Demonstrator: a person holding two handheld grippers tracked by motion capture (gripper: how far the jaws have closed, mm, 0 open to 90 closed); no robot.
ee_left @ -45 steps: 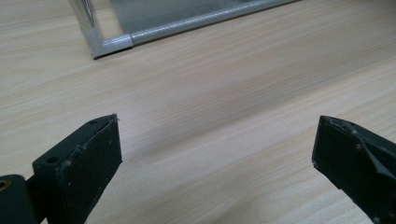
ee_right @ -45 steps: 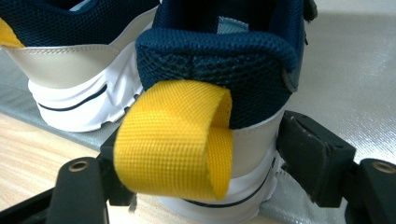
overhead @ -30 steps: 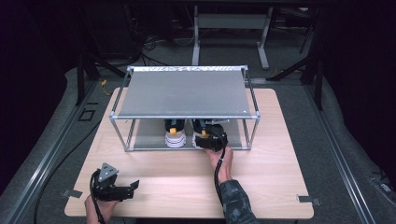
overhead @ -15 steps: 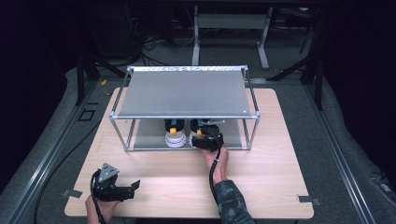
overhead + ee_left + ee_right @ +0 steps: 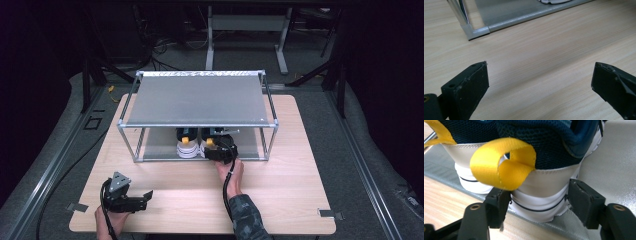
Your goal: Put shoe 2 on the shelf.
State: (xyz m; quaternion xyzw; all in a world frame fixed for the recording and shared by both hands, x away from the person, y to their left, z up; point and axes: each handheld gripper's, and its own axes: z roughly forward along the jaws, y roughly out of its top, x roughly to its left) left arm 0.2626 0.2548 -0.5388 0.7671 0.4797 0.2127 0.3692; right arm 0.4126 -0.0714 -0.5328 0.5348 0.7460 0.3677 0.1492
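Right gripper (image 5: 536, 202) jaws just been closing, now clamped on shoe (image 5: 536, 170) heel, shoe on rack (image 5: 150, 159) bottom shelf. Left gripper (image 5: 539, 82) jaws released, hovering over counter (image 5: 536, 55).

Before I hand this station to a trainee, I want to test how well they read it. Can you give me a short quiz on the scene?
1. True or false: the right gripper has its jaws on either side of the heel of a shoe.
2. Where do the shoes stand? A) on top of the rack B) on the rack's lower shelf C) on the bare table
3. What is between the jaws of the left gripper?

Key
1. True: the jaws flank the white heel, below the yellow loop, and have just been closing on it.
2. B.
3. Nothing; they stand wide apart over the wooden table.
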